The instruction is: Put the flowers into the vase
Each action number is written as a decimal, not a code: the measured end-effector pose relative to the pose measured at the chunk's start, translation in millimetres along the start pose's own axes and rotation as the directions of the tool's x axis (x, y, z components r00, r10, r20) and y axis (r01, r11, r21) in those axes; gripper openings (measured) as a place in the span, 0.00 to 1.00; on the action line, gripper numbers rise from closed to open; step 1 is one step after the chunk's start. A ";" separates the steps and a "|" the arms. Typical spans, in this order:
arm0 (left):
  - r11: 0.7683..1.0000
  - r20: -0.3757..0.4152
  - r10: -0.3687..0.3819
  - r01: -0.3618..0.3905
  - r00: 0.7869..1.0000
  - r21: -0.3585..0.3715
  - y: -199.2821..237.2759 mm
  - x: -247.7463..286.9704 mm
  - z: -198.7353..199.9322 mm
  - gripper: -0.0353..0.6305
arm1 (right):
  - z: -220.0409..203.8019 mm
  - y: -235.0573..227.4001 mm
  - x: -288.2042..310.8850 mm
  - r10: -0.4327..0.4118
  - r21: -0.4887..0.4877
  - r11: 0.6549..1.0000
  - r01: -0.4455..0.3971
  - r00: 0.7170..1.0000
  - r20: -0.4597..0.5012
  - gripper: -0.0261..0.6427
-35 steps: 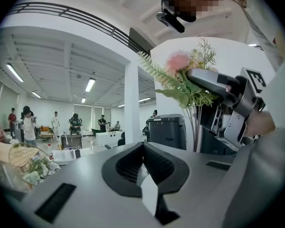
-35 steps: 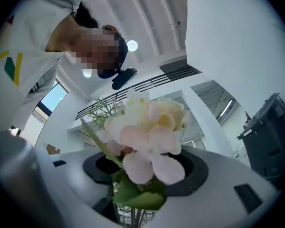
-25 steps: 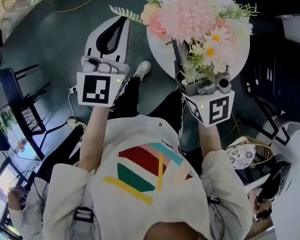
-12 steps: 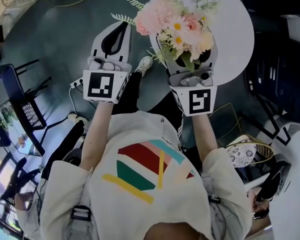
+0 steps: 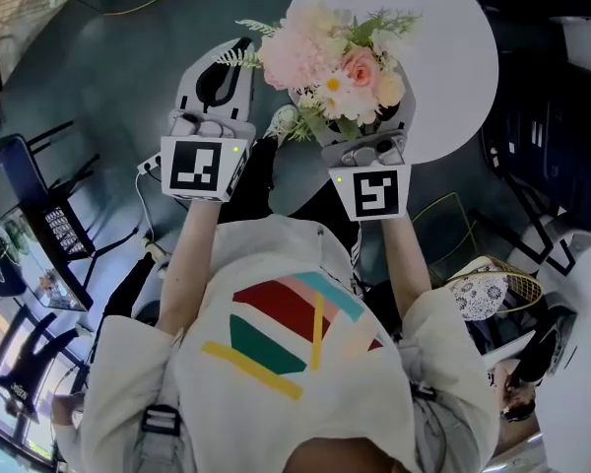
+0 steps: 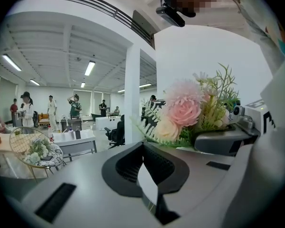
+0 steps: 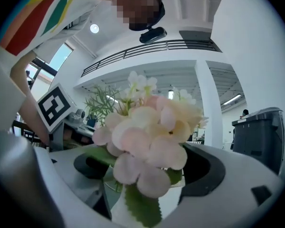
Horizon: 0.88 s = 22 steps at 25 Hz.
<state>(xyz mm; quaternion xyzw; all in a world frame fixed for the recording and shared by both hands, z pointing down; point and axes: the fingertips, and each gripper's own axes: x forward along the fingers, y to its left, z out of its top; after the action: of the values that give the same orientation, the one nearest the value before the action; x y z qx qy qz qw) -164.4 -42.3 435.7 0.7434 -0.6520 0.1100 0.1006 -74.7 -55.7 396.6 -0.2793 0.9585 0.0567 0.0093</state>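
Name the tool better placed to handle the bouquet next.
Right, probably: the bouquet stands between the right tool's jaws, which have just been opening; the left tool is shut and empty.

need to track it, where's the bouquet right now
Head view, upper centre: the bouquet is over the near edge of the white table, between the jaws of the right gripper, which have just been opening.

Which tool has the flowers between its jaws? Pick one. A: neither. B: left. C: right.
C: the flowers stand between the parted jaws of the right tool, jaws that have just been opening; the left tool is shut and empty.
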 end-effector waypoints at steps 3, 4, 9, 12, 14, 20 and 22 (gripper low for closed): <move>1.000 0.007 0.002 -0.002 1.000 0.004 4.5 1.4 2.9 0.06 | -12.1 -1.7 -1.5 0.008 0.024 1.000 -0.006 0.999 -0.051 0.70; 1.000 0.005 0.006 -0.006 1.000 0.003 6.5 2.0 2.9 0.06 | -16.1 -2.2 -2.0 0.014 0.032 0.999 -0.012 0.998 -0.063 0.70; 1.000 -0.005 0.028 -0.028 1.000 0.000 15.3 0.6 1.0 0.06 | -36.9 1.2 -4.4 0.054 0.060 0.997 -0.047 0.990 -0.132 0.71; 0.999 -0.007 0.047 -0.047 0.999 0.005 18.6 -2.1 -1.4 0.06 | -42.8 2.6 -6.1 0.060 0.068 0.996 -0.051 0.988 -0.139 0.71; 0.999 -0.013 0.049 -0.049 0.999 0.008 19.3 -2.1 -4.0 0.06 | -47.5 1.1 -6.7 0.053 0.068 0.997 -0.043 0.988 -0.146 0.71; 0.998 -0.023 0.067 -0.067 0.997 -0.005 23.6 -1.9 -11.6 0.06 | -73.4 11.4 -9.0 0.120 0.091 0.991 -0.103 0.972 -0.202 0.71; 0.998 -0.017 0.066 -0.066 0.998 -0.004 23.3 -1.7 -10.1 0.06 | -86.4 17.3 -11.4 0.143 0.105 0.987 -0.121 0.961 -0.235 0.71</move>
<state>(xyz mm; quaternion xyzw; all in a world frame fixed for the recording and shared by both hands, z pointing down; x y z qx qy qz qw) -188.1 -40.7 445.0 0.7202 -0.6757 0.1181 0.1043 -73.2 -44.9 484.8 -0.2191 0.9705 -0.0205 -0.0988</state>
